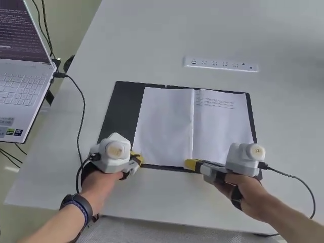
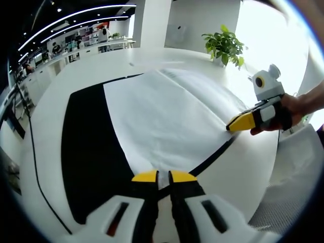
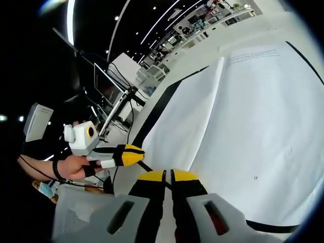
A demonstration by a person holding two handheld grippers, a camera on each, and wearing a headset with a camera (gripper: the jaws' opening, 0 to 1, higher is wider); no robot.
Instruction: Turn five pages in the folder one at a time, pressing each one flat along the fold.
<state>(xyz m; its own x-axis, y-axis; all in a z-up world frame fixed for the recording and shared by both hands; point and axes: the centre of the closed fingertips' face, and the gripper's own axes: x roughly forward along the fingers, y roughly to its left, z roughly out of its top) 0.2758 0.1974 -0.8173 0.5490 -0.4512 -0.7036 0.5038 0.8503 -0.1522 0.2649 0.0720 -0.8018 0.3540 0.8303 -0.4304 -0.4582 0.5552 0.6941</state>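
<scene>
Two pages lie flat and face up in the black folder (image 1: pixel 121 111), which is spread open on the white table (image 1: pixel 152 40) straight ahead of me. The left page (image 1: pixel 164 126) is blank. The right page (image 1: pixel 223 126) carries a few lines of print along its far edge. The fold (image 1: pixel 193 126) runs between them from far to near.

My left gripper (image 1: pixel 137 161) sits at the near left corner of the left page, its yellow tips pressed together at the paper's edge. My right gripper (image 1: pixel 188 163) is at the folder's near edge, just beside the near end of the fold, its tips also pressed together. I cannot tell whether either pair has paper between its tips. The two grippers point toward each other along that near edge.

Beyond the folder, a white power strip (image 1: pixel 220 64) lies on the table. An open laptop (image 1: pixel 20 86) stands off to the left, with a black cable (image 1: pixel 81 116) trailing along the table near the folder's left side.
</scene>
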